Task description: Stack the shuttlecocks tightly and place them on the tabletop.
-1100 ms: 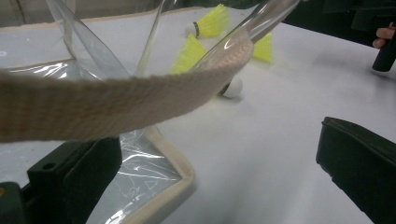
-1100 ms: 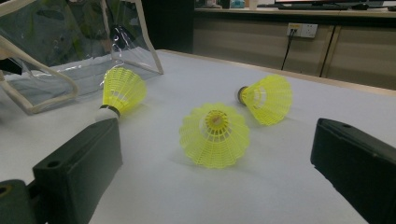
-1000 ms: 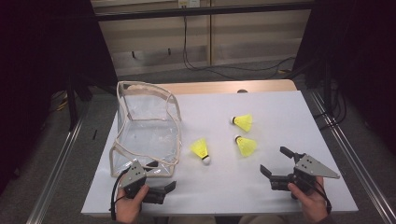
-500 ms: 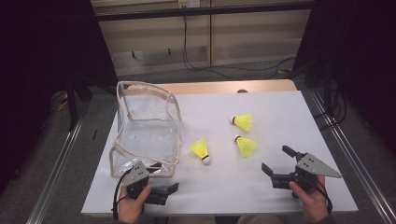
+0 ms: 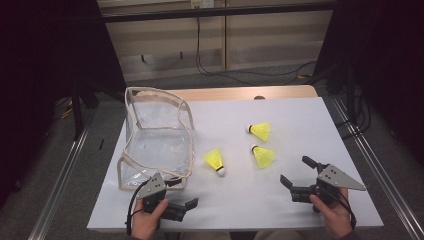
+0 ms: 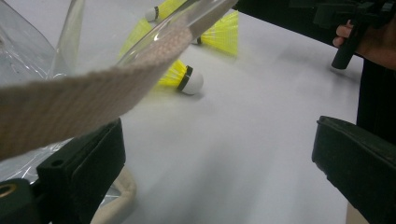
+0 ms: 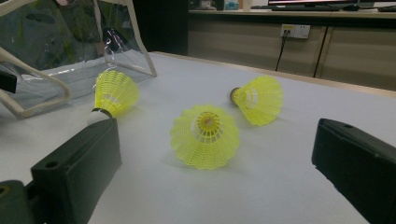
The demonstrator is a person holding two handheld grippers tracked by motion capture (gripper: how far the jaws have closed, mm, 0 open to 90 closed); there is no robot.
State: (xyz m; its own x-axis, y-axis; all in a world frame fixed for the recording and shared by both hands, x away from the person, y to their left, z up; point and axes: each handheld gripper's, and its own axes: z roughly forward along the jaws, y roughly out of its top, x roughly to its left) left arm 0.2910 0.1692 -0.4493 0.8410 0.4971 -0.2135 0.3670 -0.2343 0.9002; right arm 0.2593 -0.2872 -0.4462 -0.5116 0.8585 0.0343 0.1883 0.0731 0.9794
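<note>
A: Item one, the clear bag [image 5: 159, 137]. Location?

B: Left half of the white table [image 5: 300, 115], standing open, beige trim along its edges. From above, the left gripper [image 5: 181, 200] sits at its near corner, jaws spread wide and holding nothing. The left gripper view adds what the high view cannot: a beige strap [image 6: 88, 91] of the bag crosses close in front of the camera, above the left jaw, blurred; whether it touches the jaw I cannot tell.

A: Item two, shuttlecocks.

B: Three, yellow. Nearest the bag, one with a white cork tip [image 5: 215, 161], lying just right of the bag's open side. A second [image 5: 263, 156] sits mid-table, a third [image 5: 260, 131] beyond it, apart from each other.

A: Right gripper?

B: Right gripper [image 5: 298, 176], near edge, jaws parted, empty, aimed at the shuttlecocks. Its own view shows the middle shuttlecock [image 7: 205, 135] skirt-on, ribs and lattice visible, framed between the jaws but well short of them.

A: Writing or labels?

B: None legible. A wall socket [image 7: 295, 31] shows in the right gripper view, unmarked.
</note>
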